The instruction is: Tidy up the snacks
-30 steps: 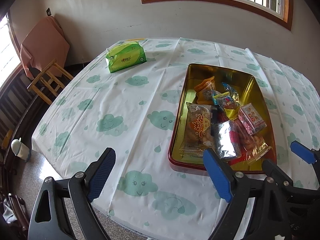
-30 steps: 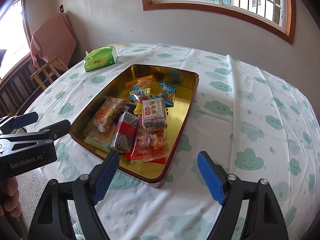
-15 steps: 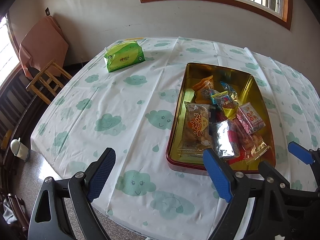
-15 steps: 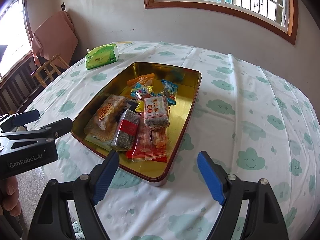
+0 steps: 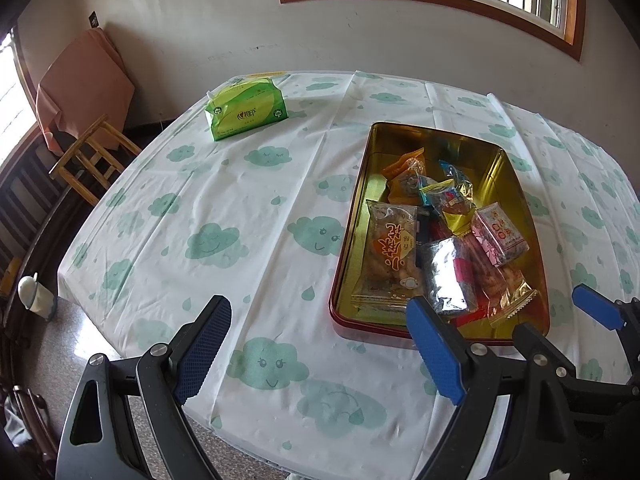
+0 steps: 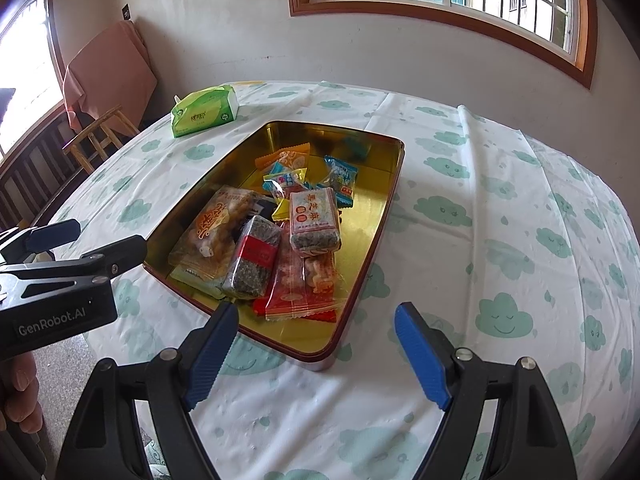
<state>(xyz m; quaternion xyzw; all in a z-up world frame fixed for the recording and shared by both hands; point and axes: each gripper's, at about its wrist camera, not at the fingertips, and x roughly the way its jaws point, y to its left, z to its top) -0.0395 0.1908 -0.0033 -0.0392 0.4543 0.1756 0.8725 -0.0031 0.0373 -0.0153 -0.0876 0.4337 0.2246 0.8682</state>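
Note:
A gold tin tray with a red rim sits on the cloud-print tablecloth. Several wrapped snacks lie heaped in it: a large clear pack with orange print, a dark seed bar with a red band, a pink-labelled bar and an orange packet. My left gripper hovers open over the cloth, just left of the tray's near corner. My right gripper hangs open above the tray's near rim. Neither holds anything.
A green tissue pack lies at the far left of the table. A wooden chair draped in orange cloth stands by the wall beyond it. A white cup sits low at the left. A hand grips the left tool.

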